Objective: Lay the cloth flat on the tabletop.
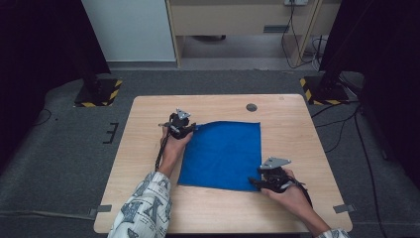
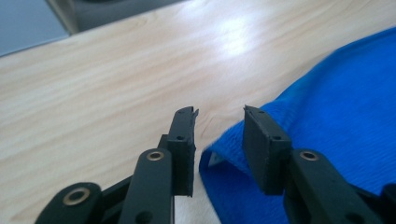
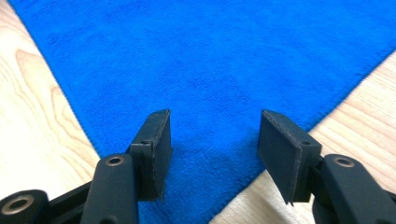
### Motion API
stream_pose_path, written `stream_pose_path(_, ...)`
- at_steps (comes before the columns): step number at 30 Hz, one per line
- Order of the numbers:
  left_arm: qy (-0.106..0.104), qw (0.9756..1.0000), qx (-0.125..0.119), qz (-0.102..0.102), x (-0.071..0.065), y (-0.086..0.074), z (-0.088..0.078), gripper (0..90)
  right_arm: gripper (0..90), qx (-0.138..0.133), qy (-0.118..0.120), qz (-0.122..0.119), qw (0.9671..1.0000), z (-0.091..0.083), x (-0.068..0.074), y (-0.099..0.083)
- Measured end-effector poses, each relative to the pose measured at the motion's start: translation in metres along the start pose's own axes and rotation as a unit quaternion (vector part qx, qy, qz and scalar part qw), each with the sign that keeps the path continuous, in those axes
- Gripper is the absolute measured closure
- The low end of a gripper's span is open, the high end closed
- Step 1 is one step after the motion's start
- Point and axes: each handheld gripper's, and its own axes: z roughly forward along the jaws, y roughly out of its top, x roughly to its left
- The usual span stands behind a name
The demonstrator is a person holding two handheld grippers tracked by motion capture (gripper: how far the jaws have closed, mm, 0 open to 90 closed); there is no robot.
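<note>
Lying flat and spread out near the middle of the pale wood-grain square table [image 1: 148,208]: one bright blue square terry cloth [image 1: 223,153], no fold made in it yet, judging by its single even layer. Closing in on the cloth's far left corner: left black two-jaw gripper [image 1: 181,125], jaws part open with the slightly lifted corner and its hem between the pads [image 2: 261,149], pads not yet pressing, nothing held. Hovering at the cloth's near right corner: right black two-jaw gripper [image 1: 270,181], jaws about half open and straddling the corner tip [image 3: 210,177], cloth lying below them, no grip taken. Judging progress: early stage, both diagonal corners approached, neither pinched; remaining, by all appearance, gripping, lifting and folding or moving the cloth. Showing in the left gripper view: a small pale tab tucked under the hem [image 2: 215,159], possibly a label, too small for reading. Finding no brand, label text or other legible writing on cloth, table or grippers
</note>
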Motion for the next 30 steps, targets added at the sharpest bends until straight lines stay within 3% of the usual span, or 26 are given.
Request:
stream_pose_path(1,-0.008,0.9999,0.004,0.008,-0.001,0.001,-0.003,61.8,44.5,0.001,0.002,-0.001,1.0,0.001,0.002,0.0)
stream_pose_path(4,-0.006,0.9998,0.008,0.017,-0.002,0.0,-0.007,58.1,43.9,0.003,0.003,-0.006,1.0,0.001,0.003,-0.001)
stream_pose_path(10,-0.006,0.9996,0.016,0.023,-0.001,-0.007,-0.003,42.9,39.8,0.011,0.003,-0.017,0.9998,0.003,0.007,-0.005)
stream_pose_path(12,-0.017,0.9997,0.008,0.016,-0.001,-0.011,-0.005,39.1,39.7,0.011,0.004,-0.016,0.9998,0.003,0.007,-0.005)
stream_pose_path(19,-0.04,0.999,-0.007,0.022,-0.002,-0.023,-0.02,29.7,39.5,0.009,0.005,-0.015,0.9998,0.003,0.006,-0.005)
stream_pose_path(21,-0.022,0.999,0.005,0.038,-0.004,-0.025,-0.016,29.1,39.5,0.01,0.006,-0.018,0.9998,0.003,0.006,-0.005)
stream_pose_path(24,-0.006,0.9992,0.016,0.036,-0.002,-0.024,-0.009,29.6,39.5,0.01,0.004,-0.019,0.9998,0.004,0.007,-0.005)
stream_pose_path(25,0.011,0.9994,0.023,0.023,0.003,-0.023,0.0,29.7,39.6,0.009,0.002,-0.02,0.9998,0.004,0.007,-0.005)
stream_pose_path(26,0.011,0.9994,0.023,0.023,0.003,-0.023,0.0,29.7,39.5,0.009,0.002,-0.021,0.9997,0.003,0.007,-0.005)
stream_pose_path(29,0.025,0.9991,0.033,-0.012,0.009,-0.022,0.006,32.0,39.8,0.008,0.001,-0.026,0.9996,0.003,0.007,-0.006)
stream_pose_path(30,0.032,0.9988,0.036,-0.007,0.009,-0.021,0.004,32.6,39.9,0.009,0.001,-0.028,0.9996,0.002,0.007,-0.007)
